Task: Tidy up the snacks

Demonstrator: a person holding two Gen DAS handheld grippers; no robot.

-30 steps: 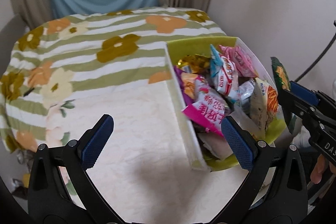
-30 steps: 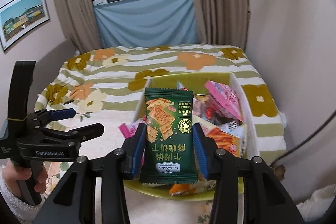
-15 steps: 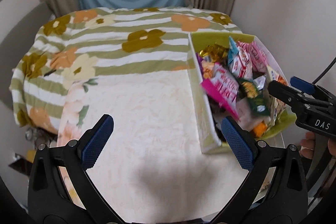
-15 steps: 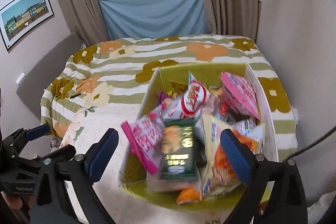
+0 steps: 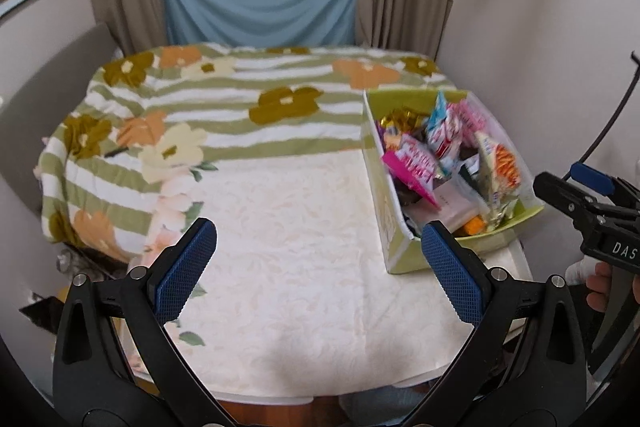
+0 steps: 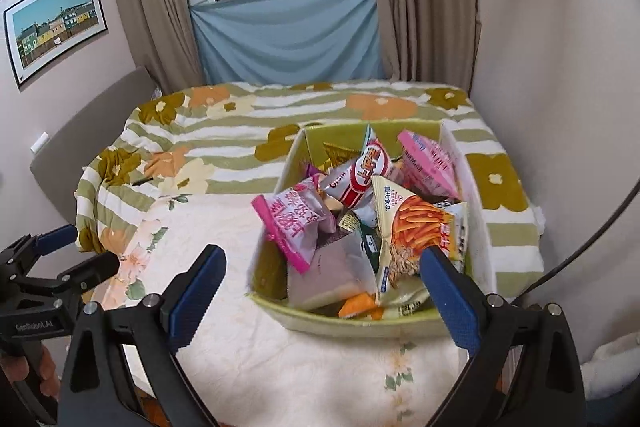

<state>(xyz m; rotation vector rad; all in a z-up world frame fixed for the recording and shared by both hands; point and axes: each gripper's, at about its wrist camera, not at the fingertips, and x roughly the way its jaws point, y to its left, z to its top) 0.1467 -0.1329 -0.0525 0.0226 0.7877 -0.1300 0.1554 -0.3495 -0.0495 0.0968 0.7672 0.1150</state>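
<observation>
Now both grippers stood wide open and empty: the left gripper (image 5: 318, 269) over bare tabletop (image 5: 288, 227), the right gripper (image 6: 322, 301) before the one green box (image 6: 332, 319), where roughly a dozen snack packets (image 6: 348, 223) lay heaped inside.

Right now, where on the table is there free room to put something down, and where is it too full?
The cream tablecloth is bare between the flowered blanket and the green box, down to the near edge; the left gripper, open, hangs over it. The blanket is bare too. The box is crowded, with snack packets heaped above its rim.
</observation>
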